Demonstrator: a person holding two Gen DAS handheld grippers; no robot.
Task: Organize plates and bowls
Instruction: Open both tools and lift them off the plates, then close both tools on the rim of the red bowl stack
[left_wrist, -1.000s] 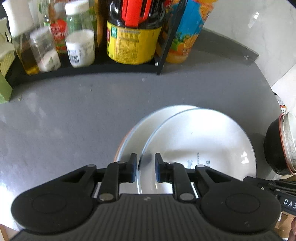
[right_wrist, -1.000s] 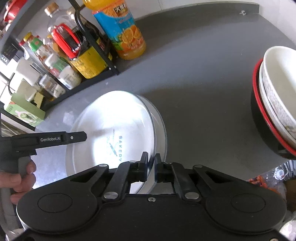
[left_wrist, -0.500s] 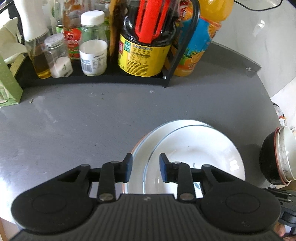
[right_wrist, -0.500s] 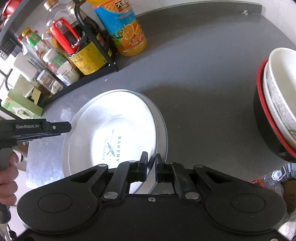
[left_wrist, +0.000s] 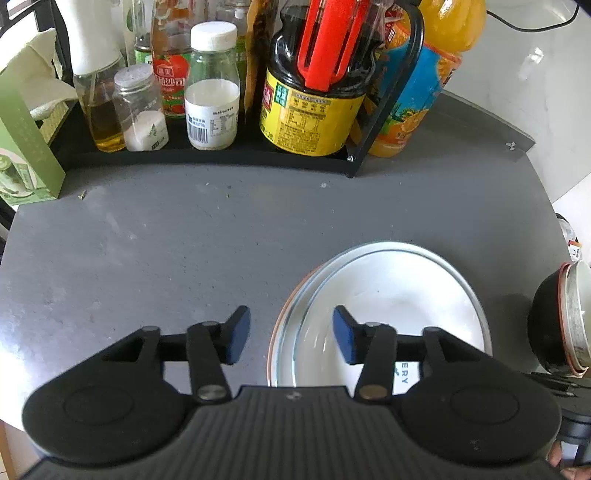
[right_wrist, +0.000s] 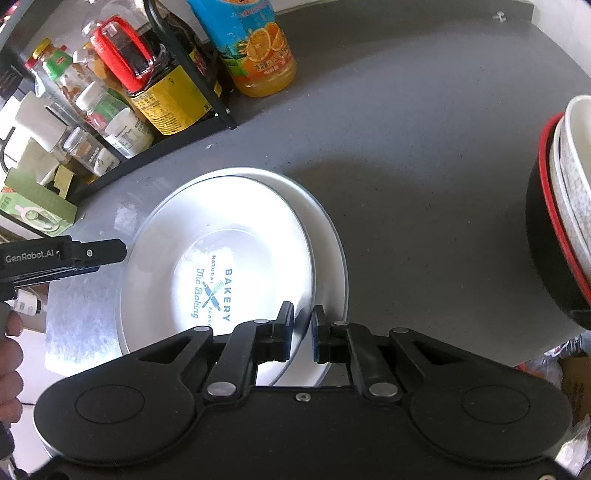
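Right now the left gripper (left_wrist: 288, 334) is wide open and holds nothing. Its fingers sit on either side of the near edge of the white plates (left_wrist: 391, 295), without touching them. The right gripper (right_wrist: 303, 334) is pinched onto the rim of the top plate (right_wrist: 221, 266), which says BAKERY. That plate lies on a bigger plate (right_wrist: 328, 236) on the grey table (right_wrist: 406, 147). Stacked bowls (right_wrist: 561, 221) sit off to the right gripper's right side.
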